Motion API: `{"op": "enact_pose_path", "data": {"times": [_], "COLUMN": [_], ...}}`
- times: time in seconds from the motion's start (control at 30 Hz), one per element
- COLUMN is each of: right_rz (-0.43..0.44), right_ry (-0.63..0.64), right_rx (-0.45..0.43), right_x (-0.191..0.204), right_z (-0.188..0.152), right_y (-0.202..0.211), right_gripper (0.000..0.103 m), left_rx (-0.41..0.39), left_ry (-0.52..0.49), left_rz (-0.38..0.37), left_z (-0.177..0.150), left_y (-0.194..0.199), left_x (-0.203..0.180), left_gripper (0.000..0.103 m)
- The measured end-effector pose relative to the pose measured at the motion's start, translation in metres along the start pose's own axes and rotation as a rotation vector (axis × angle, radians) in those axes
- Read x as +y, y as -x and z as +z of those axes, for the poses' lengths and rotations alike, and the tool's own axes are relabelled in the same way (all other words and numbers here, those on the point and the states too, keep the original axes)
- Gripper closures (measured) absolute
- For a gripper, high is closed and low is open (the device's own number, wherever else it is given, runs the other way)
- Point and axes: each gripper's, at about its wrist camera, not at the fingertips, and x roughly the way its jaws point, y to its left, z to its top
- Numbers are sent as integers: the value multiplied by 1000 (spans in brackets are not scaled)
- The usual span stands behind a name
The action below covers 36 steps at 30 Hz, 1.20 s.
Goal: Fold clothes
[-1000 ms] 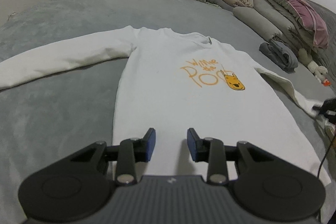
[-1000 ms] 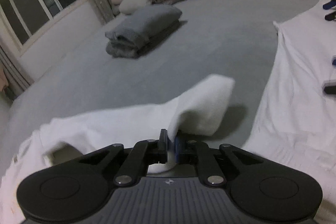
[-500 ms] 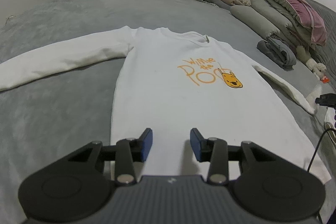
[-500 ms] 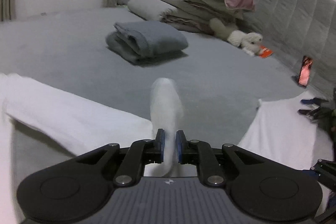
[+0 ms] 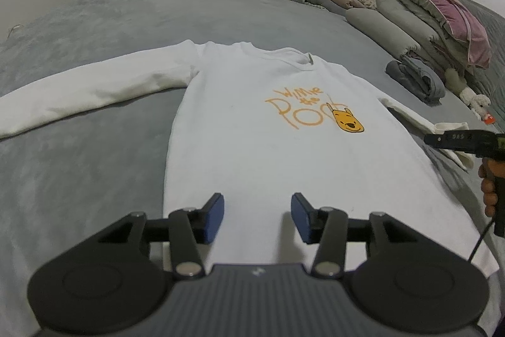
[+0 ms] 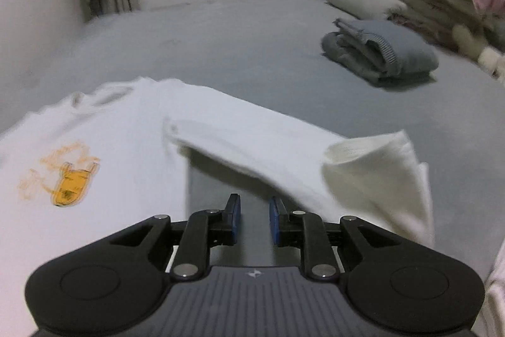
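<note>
item 1: white long-sleeved top (image 5: 258, 128), laid flat and face up on the grey bed (image 5: 94, 153), neckline toward the window end. orange lettering and a yellow bear-face print (image 5: 348, 123) on the chest. one sleeve (image 5: 94, 90) lies stretched straight out across the cover; the other sleeve (image 6: 284, 153) runs out from the shoulder with its cuff end (image 6: 378, 176) doubled back and rumpled, resting on the bed just beside the right tongs.

item 2: left tongs (image 5: 257, 217), poised over the hem of the top, blue pads (image 5: 214, 218) spread well apart with only flat fabric showing beneath them; released, gripping nothing, the jaws having just been widening.

item 3: right tongs (image 6: 255, 220), pointing at bare grey cover in the gap between the body of the top and the loose sleeve. pads (image 6: 235, 218) parted with nothing between them; released, the jaws having just been opening, the sleeve lying clear to one side. in the left wrist view this tool shows at the frame edge, held by a hand (image 5: 489, 185).

item 4: folded grey garment (image 6: 378, 56), on the bed well apart from the top.

item 5: stack of pillows and bedding (image 5: 435, 18), pink piece on top, along the far side of the bed. a small plush toy (image 5: 473, 100) lies near it.
</note>
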Motion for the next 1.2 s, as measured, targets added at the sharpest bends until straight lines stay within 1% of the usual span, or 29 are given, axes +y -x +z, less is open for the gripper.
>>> {"op": "enact_pose_path", "data": {"times": [0.03, 0.07, 0.13, 0.23, 0.3, 0.4, 0.43, 0.57, 0.63, 0.67, 0.7, 0.73, 0.77, 0.8, 0.83, 0.87, 0.9, 0.97, 1.0, 1.03, 1.07, 1.1, 1.2], "right_rz": [14, 3, -46, -121, -172, -162, -158, -185, -231, -243, -235, -216, -177, -138, -114, -121, -128, -141, -148, -168, -210, -243, -345], "right_ry": [-12, -12, -6, -44, -80, -69, -49, 18, -33, -79, -130, -186, -248, -310, -345, -328, -310, -274, -257, -245, -255, -291, -451], "right_rx": [-13, -38, -91, -165, -169, -134, -129, -136, -155, -169, -180, -187, -186, -185, -184, -184, -184, -185, -185, -189, -200, -214, -241], "right_x": [-1, -3, -11, -41, -66, -88, -89, -84, -86, -93, -101, -109, -117, -126, -131, -129, -127, -123, -121, -119, -119, -122, -135], "right_z": [0, 2, 7, 7, 0, -12, -14, -13, -10, -8, -6, -5, -6, -6, -6, -5, -4, -2, -1, -1, -1, -1, -10], "right_y": [3, 7, 16, 29, 34, 33, 32, 28, 28, 28, 28, 28, 26, 23, 21, 18, 15, 10, 7, 6, 11, 16, 34], "right_gripper": [82, 82, 81, 81, 81, 81, 81, 80, 80, 79, 75, 63, 54, 52, 52, 53, 57, 92, 95, 95, 95, 95, 95], "left_rx": [-1, -1, -2, -3, -2, -2, -2, -4, -2, -2, -2, -2, -2, -1, -1, -1, -1, -1, -1, -1, -1, -2, -2], "left_ry": [-3, -4, 2, 13, 16, 11, 8, 6, 8, 9, 9, 9, 8, 7, 6, 4, 3, 2, 4, 5, 7, 7, 2], "left_rz": [1, 1, -2, -6, -7, -9, -12, -19, -16, -16, -16, -17, -17, -17, -18, -18, -18, -18, -18, -18, -18, -18, -18], "left_z": [-1, -1, -2, -3, -2, -2, -2, -2, -3, -3, -3, -3, -2, -2, -2, -2, -3, -3, -3, -3, -3, -3, -3], "left_y": [0, 0, 2, 4, 4, 5, 5, 7, 7, 7, 7, 6, 6, 6, 6, 5, 5, 5, 6, 6, 6, 6, 5], "left_x": [0, -1, 1, 3, 3, 2, 1, 1, 2, 2, 2, 2, 2, 1, 1, 1, 1, 1, 1, 1, 1, 1, -1], "left_gripper": [57, 57, 57, 57, 57, 56, 56, 55, 55, 55, 55, 55, 55, 55, 55, 55, 55, 55, 55, 55, 55, 54, 54]}}
